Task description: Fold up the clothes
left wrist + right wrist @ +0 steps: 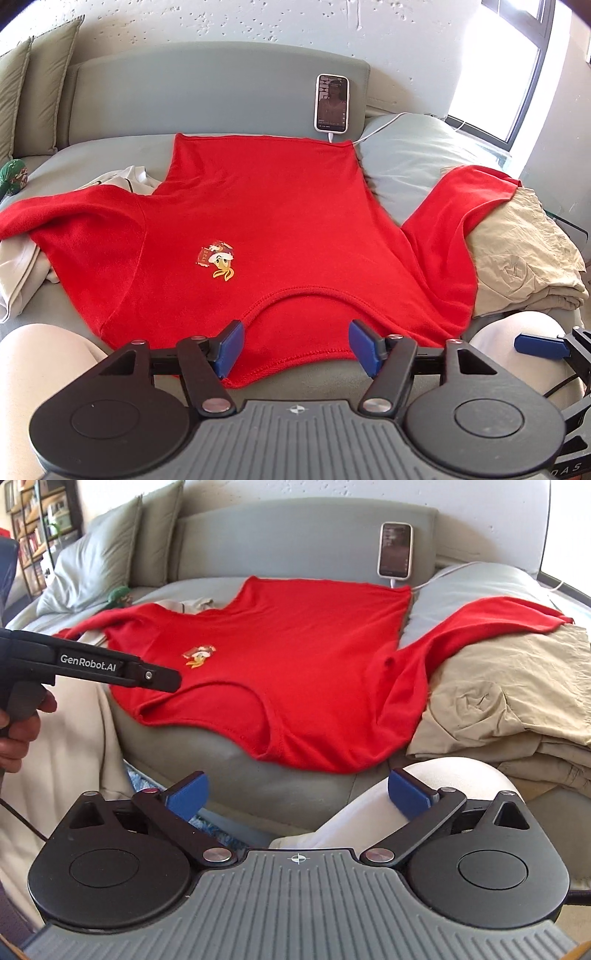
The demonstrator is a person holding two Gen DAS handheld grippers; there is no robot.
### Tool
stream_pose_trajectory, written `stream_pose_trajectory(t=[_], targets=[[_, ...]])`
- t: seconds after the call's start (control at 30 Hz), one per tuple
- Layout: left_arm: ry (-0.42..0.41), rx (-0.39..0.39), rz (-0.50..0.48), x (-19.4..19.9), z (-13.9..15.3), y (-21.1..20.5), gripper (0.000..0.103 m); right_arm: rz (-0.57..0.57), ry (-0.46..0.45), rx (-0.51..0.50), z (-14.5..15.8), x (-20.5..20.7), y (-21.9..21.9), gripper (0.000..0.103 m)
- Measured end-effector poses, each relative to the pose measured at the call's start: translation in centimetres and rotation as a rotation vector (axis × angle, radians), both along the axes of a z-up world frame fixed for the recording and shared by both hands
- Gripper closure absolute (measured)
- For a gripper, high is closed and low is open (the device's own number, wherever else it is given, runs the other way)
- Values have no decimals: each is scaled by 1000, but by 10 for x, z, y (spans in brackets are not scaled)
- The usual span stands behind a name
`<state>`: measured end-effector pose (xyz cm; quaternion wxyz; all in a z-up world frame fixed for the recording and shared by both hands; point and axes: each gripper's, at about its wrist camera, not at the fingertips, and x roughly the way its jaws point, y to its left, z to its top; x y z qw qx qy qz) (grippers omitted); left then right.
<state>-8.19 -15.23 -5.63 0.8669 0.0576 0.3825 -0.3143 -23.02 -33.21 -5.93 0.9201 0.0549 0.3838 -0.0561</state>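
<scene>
Grey bedding and a padded grey headboard (221, 88) fill both views, with the bed (92, 158) as the working surface. Closest in, the left hand-held gripper (295, 347) hangs with its blue pads wide apart and nothing between them, poised just over the near collar edge of the red T-shirt (266, 206). The right hand-held gripper (299, 797) is likewise spread open and empty, held short of the bed's edge, near the shirt's shoulder on its own side.

Beyond the left hand-held gripper, the shirt lies face up and spread flat, neckline nearest, hem farthest by the headboard, a small cartoon print (218, 260) on the chest. Its sleeves reach outward, the right-hand one draped over a beige folded garment (524, 258), the left-hand one over pale cloth (18, 273). Farther still, a phone (331, 103) leans against the headboard.

Judging by this, the shirt is laid out but no fold has been made; sleeves and body all remain to do.
</scene>
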Motion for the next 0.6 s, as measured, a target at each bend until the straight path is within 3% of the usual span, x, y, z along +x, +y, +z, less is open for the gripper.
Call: stream_pose_trajectory(t=[0.1, 0.23, 0.3, 0.5, 0.6], targets=[[0, 8, -1, 0, -1, -1, 39, 19, 37, -33, -3, 6, 6, 0], [0, 22, 7, 1, -1, -2, 39, 211, 216, -85, -18, 27, 23, 0], [7, 11, 27, 3, 0, 1, 39, 242, 272, -104, -22, 32, 27, 0], [17, 10, 65, 9, 1, 8, 38, 290, 338, -141, -26, 33, 41, 0], [20, 16, 74, 12, 2, 9, 38, 255, 309, -124, -16, 32, 36, 2]])
